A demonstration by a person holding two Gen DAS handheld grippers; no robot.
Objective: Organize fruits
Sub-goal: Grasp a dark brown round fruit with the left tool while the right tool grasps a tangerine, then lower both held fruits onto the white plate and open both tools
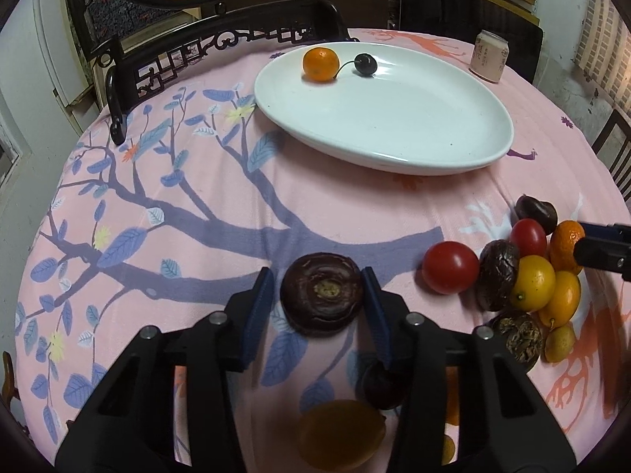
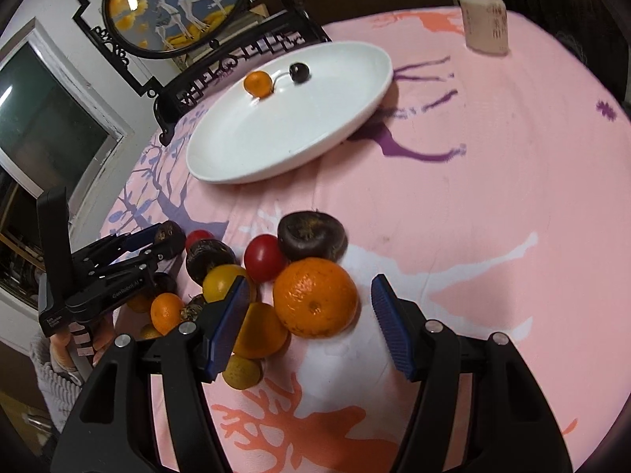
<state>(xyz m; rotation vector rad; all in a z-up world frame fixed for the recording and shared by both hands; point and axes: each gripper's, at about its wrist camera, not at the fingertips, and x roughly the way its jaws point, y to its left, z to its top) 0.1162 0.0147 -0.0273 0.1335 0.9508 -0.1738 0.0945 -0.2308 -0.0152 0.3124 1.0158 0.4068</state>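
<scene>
A dark, flattened round fruit (image 1: 321,299), wrinkled and with a pale stem scar on top, is seen between the blue pads of the left tool (image 1: 317,307); the pads stand at its two sides, seemingly touching or just short of touching, so whether it is actually pinched cannot be told. It is judged to be light and fairly firm but with a leathery skin that could dent, so a hold across its widest sides, low on the body, is thought best. The right tool (image 2: 311,315) is spread wide around a large orange (image 2: 315,297), with clear gaps at both pads; the orange is judged to be heavier, firm and slightly pebbled, unlikely to slip if it is taken across its middle. This orange lies at the near edge of a heap on the counter (image 2: 493,216), against a red tomato (image 2: 263,257) and another dark fruit (image 2: 311,236), with yellow and orange citrus (image 2: 221,282) crowded just beside it. The tomato is judged to be smooth and easily bruised, so a nudge from the closing pads is a risk, and round pieces may roll on the pink cloth. The white oval plate (image 1: 394,118) sits toward the far edge of the counter, well apart from the heap; in it lie only a small orange (image 1: 320,64) and a dark cherry (image 1: 365,64) with a curved stem, near its far rim, and most of it is bare. A pale can (image 1: 489,56) stands beyond the plate at the far right edge.
</scene>
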